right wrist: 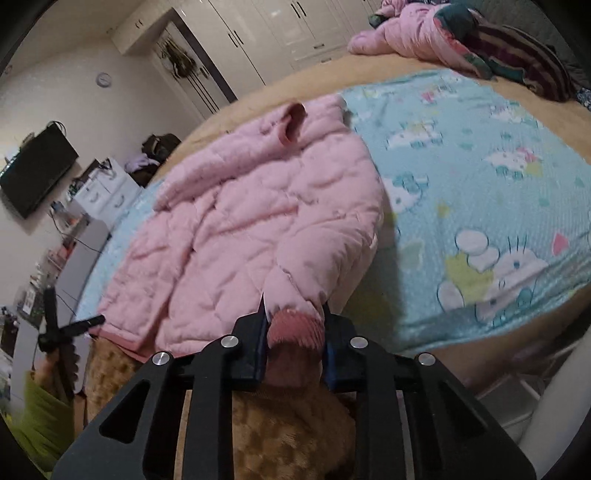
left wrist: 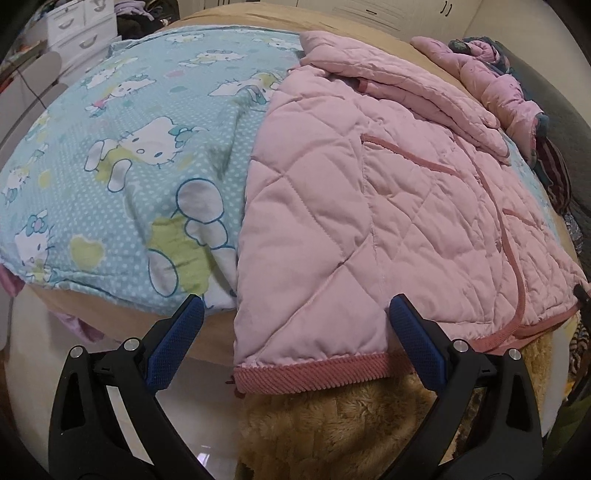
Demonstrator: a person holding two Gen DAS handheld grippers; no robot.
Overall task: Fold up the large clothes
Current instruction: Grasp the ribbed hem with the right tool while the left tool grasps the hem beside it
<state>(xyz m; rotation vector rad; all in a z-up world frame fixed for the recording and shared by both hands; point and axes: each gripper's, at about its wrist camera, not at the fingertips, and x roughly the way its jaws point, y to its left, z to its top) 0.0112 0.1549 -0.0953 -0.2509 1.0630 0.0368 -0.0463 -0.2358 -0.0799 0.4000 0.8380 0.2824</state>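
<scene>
The right gripper is squeezed onto the ribbed cuff of a sleeve of the pink jacket. The cuff sits tight between the two blue pads, right at the near edge of the bed. This view is a bit blurry, so I cannot tell how much of the cuff is caught.

The left gripper has its two fingers wide apart. They stand on either side of the near left corner of the pink jacket, just above its ribbed hem. The pads do not press on the cloth.

The pink jacket lies spread out flat on a blue cartoon cat blanket. Its hem hangs a little over the near edge of the bed. One sleeve is folded across the far part of the jacket. Under the blanket is a tan bed cover, and a fuzzy brown blanket hangs down the near side.

At the far right of the bed is a pile of other clothes, well apart from the jacket. White drawers stand at the far left. In the right wrist view, a dark screen hangs on the wall and white closets stand far back.
</scene>
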